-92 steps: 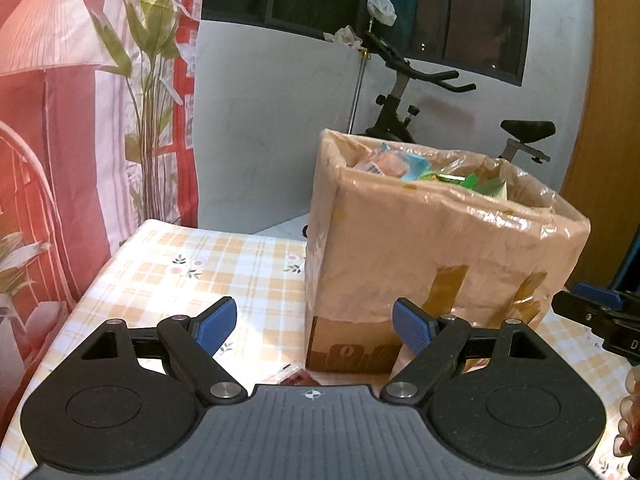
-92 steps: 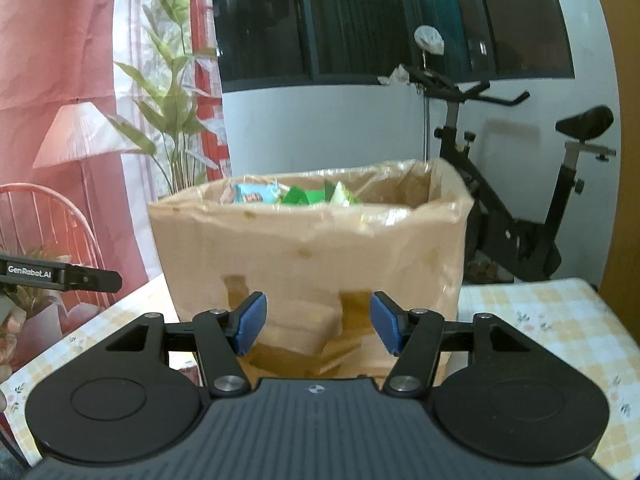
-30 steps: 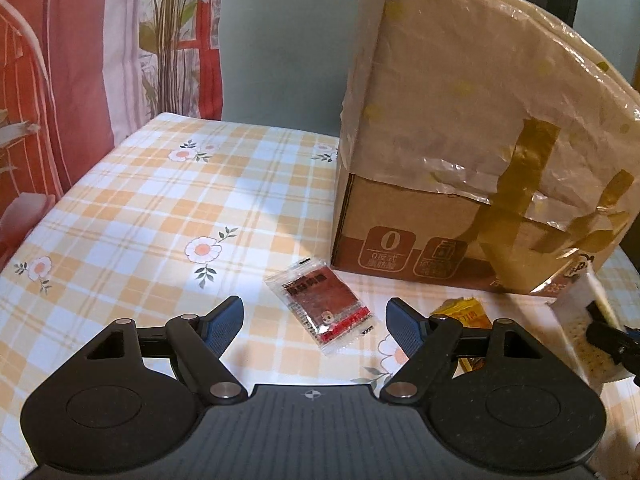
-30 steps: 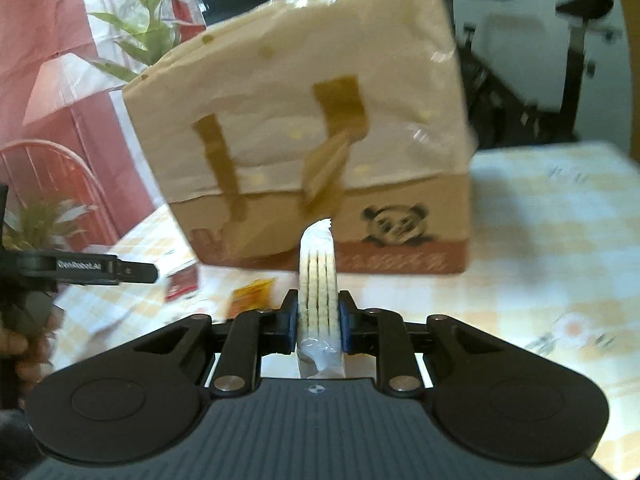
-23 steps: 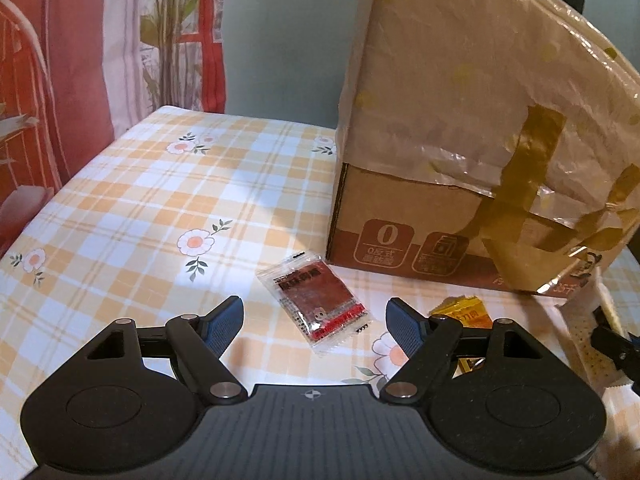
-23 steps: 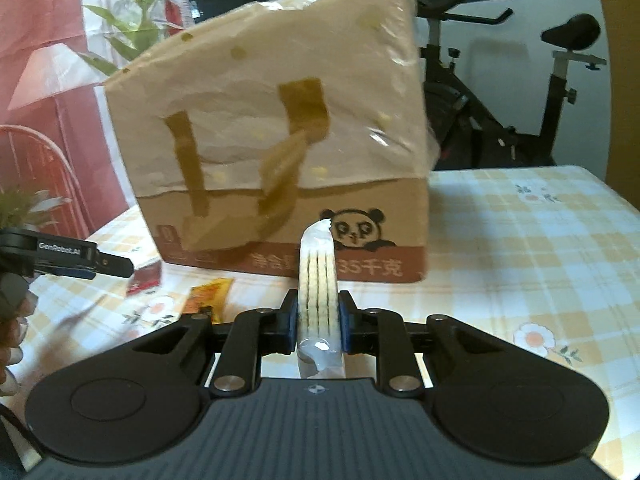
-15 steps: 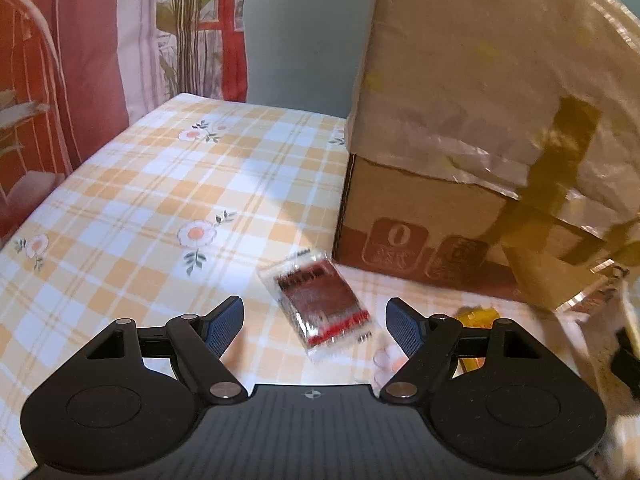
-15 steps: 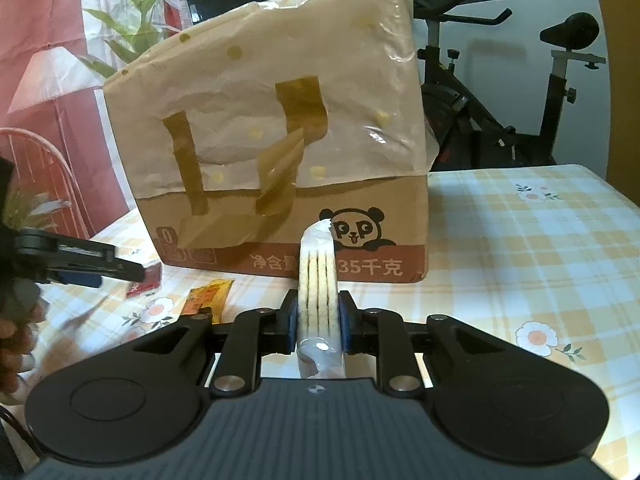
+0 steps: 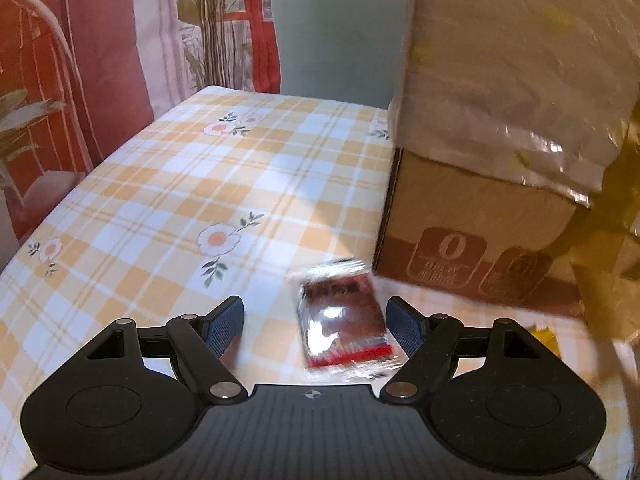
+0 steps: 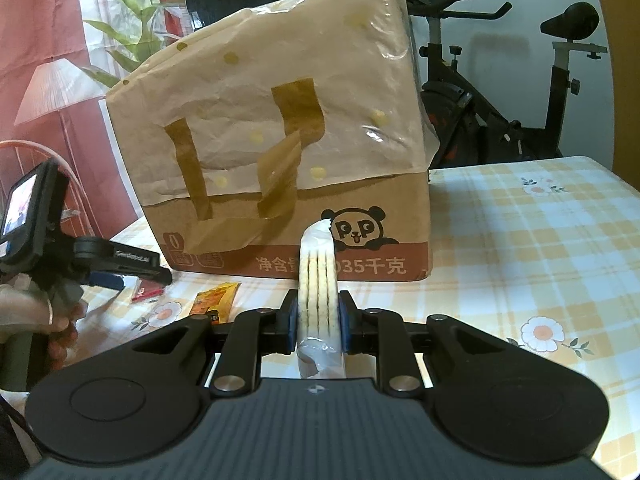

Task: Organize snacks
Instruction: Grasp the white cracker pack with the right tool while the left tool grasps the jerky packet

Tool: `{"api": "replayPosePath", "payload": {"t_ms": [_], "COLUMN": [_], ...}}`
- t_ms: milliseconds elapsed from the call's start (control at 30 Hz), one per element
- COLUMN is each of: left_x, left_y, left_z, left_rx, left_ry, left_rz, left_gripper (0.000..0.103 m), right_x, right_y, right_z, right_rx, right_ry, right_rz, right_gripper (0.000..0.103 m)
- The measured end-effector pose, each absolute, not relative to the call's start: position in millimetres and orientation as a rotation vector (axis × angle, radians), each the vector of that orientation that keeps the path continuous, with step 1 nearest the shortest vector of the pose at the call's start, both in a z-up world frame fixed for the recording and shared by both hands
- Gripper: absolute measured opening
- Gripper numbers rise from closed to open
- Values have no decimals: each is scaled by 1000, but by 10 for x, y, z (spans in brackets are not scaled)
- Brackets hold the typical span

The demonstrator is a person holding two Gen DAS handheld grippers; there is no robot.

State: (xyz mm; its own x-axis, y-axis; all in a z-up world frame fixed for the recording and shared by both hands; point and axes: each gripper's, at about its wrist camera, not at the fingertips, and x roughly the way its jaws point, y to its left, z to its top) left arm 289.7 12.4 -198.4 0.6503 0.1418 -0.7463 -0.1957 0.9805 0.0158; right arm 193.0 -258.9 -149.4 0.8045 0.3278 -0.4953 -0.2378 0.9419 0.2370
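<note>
Step in hand: pickup of the red foil snack sachet (image 9: 347,322). It lies flat on the checked worktop (image 9: 168,200), lower centre of frame, between the spread left gripper (image 9: 316,322) fingers — nearer the right one, untouched. Next move, likely: descend, close. The right gripper (image 10: 318,322) pinches a clear-wrapped cracker stack (image 10: 318,280) — upright before the paper-covered cardboard box (image 10: 280,140).

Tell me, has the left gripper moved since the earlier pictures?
Yes. The left gripper has come down toward the red packet, which now lies between its open jaws, near the cardboard box.
</note>
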Motion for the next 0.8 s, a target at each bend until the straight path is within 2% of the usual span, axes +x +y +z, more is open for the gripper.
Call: {"api": "replayPosePath", "payload": {"t_ms": [567, 633, 667, 700, 800], "left_x": [2967, 2958, 2936, 2910, 2822], "left_y": [162, 169, 164, 159, 141], "left_z": [-2012, -2019, -2013, -2000, -1986], "left_rx": [-35, -30, -28, -28, -20], "left_ry": [824, 809, 800, 795, 804], "left_rz": [128, 105, 94, 78, 58], "left_gripper": [80, 71, 55, 45, 43], "right_x": [1942, 1946, 1946, 1948, 1952], "right_y": [-2582, -2582, -2583, -2587, -2594], "right_z": [-1503, -1504, -1504, -1505, -1508], "right_rx": [167, 168, 169, 170, 176], "right_ry": [570, 572, 573, 573, 576], "right_rz": [311, 311, 311, 311, 310], "right_gripper": [21, 21, 21, 21, 21]}}
